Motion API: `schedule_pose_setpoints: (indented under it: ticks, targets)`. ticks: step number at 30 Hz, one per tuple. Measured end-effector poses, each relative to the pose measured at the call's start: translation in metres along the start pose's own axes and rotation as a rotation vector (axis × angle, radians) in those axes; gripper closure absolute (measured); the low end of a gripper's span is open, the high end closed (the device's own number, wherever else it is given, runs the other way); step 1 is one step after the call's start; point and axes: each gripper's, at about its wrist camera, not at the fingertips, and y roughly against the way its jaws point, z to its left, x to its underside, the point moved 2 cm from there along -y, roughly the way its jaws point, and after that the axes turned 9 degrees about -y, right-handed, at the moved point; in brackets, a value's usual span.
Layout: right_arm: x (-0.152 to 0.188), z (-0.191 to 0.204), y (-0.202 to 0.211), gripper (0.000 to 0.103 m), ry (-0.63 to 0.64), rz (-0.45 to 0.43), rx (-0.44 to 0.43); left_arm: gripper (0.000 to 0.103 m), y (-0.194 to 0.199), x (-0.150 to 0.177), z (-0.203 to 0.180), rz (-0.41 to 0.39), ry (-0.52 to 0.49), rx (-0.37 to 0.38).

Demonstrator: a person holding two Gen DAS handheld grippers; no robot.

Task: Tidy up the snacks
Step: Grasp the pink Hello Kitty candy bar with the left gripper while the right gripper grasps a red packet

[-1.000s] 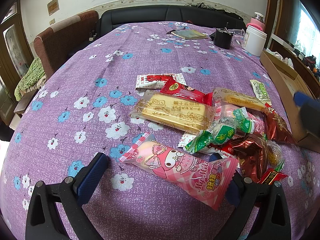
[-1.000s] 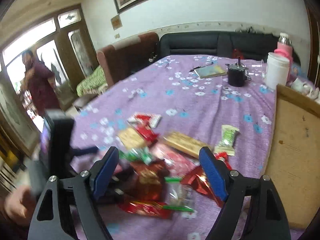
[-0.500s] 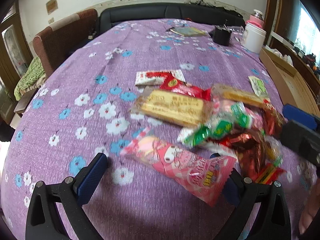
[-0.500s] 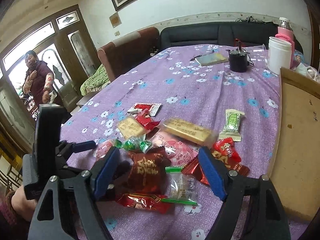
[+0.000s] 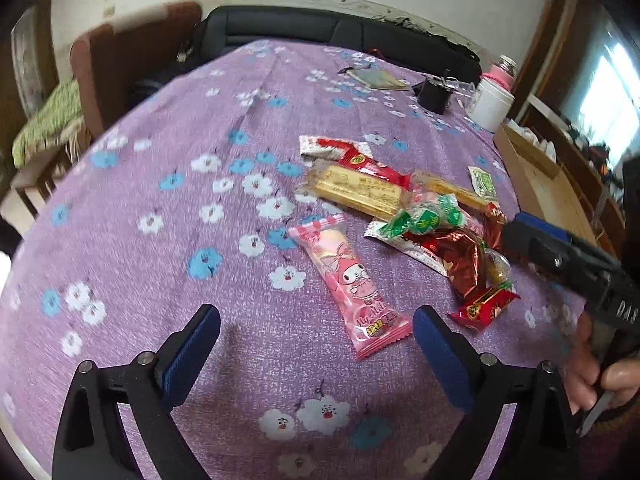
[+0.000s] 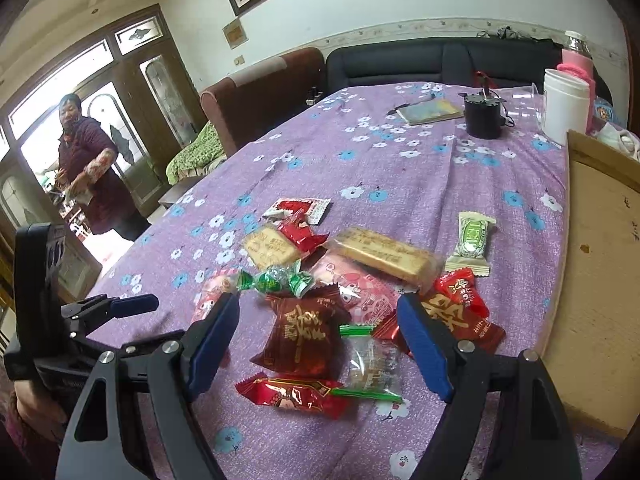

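A heap of wrapped snacks lies on the purple flowered tablecloth (image 5: 168, 248). A pink cartoon-print packet (image 5: 352, 280) points toward my left gripper (image 5: 316, 320). Its near end lies between the fingertips, close to the right one and untouched. The left jaws are closing but stand wide. My right gripper (image 6: 316, 320) hovers open over a dark red packet (image 6: 304, 332) and a clear candy wrapper (image 6: 372, 364). Nothing is pressed by its pads. Yellow biscuit bars (image 6: 384, 256), green candies (image 6: 276, 280) and red sachets (image 6: 460, 312) lie around. The left gripper (image 6: 120, 304) shows at the left of the right wrist view.
A shallow cardboard box (image 6: 600, 280) borders the table's right side. At the far end stand a white jar (image 6: 566, 104), a black cup (image 6: 482, 118) and a notebook (image 6: 432, 112). A person (image 6: 88, 168) stands by the door. Bare cloth lies left of the heap.
My left gripper drew back and leftward and rolled, so the pink packet now lies lengthwise between its fingers instead of across. Its jaws narrowed slightly. The right gripper kept still.
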Motion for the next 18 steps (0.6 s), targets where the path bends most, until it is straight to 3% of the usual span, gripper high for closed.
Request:
schedule_pose_setpoints:
  ticks: [2, 4, 8, 9, 12, 13, 18]
  targets:
    - [0.001, 0.0, -0.001, 0.022, -0.002, 0.0, 0.007, 0.011, -0.004, -0.003, 0.0, -0.001, 0.038, 0.044]
    - [0.001, -0.002, -0.001, 0.022, -0.006, 0.006, 0.016, 0.018, -0.006, -0.008, -0.006, -0.005, 0.036, 0.039]
    - [0.002, 0.001, -0.002, 0.029, 0.015, 0.012, 0.027, 0.019, -0.017, -0.019, -0.022, 0.015, -0.003, 0.016]
    - [0.003, 0.002, -0.003, 0.03, 0.02, 0.021, 0.014, 0.023, -0.021, -0.021, -0.026, 0.021, -0.015, 0.002]
    - [0.006, 0.006, -0.008, 0.034, 0.04, 0.037, 0.024, 0.062, -0.03, -0.022, -0.031, 0.023, -0.056, -0.102]
    - [0.007, 0.007, -0.009, 0.035, 0.049, 0.043, 0.02, 0.07, -0.031, -0.022, -0.031, 0.023, -0.072, -0.139]
    - [0.015, 0.013, -0.022, 0.035, 0.089, 0.076, 0.032, 0.075, -0.027, -0.016, -0.026, -0.005, -0.078, -0.148]
